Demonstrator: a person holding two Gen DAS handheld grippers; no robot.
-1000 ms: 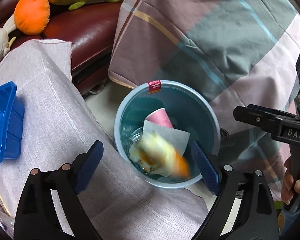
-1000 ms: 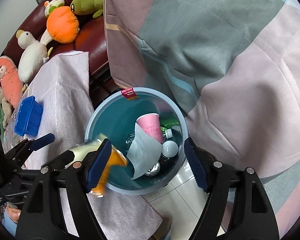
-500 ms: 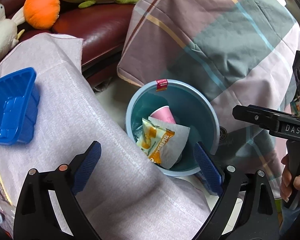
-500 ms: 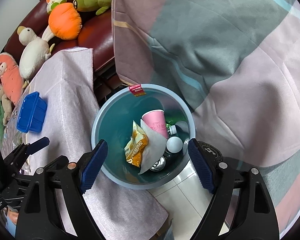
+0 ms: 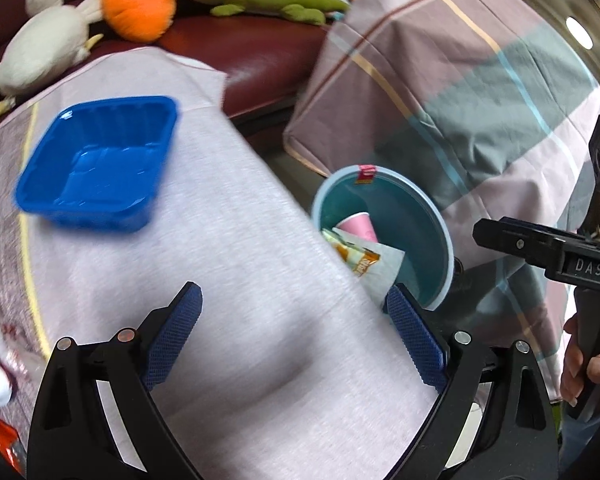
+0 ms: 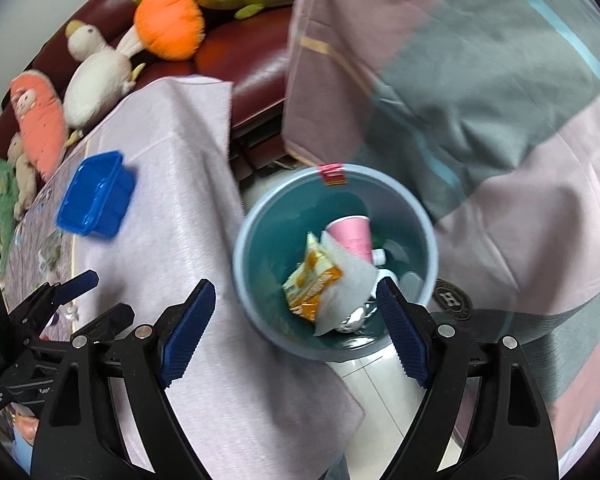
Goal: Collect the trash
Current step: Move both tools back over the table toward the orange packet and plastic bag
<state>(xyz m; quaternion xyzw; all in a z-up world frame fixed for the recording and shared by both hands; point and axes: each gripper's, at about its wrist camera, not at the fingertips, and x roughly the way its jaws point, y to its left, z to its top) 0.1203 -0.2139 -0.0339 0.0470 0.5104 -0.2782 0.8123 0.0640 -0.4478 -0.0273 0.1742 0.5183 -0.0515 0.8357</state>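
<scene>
Left gripper (image 5: 294, 336): jaws wide apart, nothing between them, hanging over the cloth-covered table (image 5: 228, 280) near its bin-side edge. Right gripper (image 6: 296, 316): jaws also apart and empty, straddling the near rim of the bin (image 6: 260, 312), which stands on the floor just off that same edge.

Next trash, by my reading: the blue tray (image 5: 96, 168). It sits up-table from the left gripper, toward the far left, well apart from both. Its long axis seems to run diagonally from the near left toward the sofa end. The left gripper looks the nearer; the right would have to cross the table. More scraps lie at the left edge of the table (image 5: 0, 376), too blurred to identify.

Bin contents: pink cup (image 6: 350, 236), orange snack wrapper (image 6: 312, 284), grey paper sheet (image 6: 340, 300), a small white bottle (image 6: 380, 256), something silvery at the bottom.
</scene>
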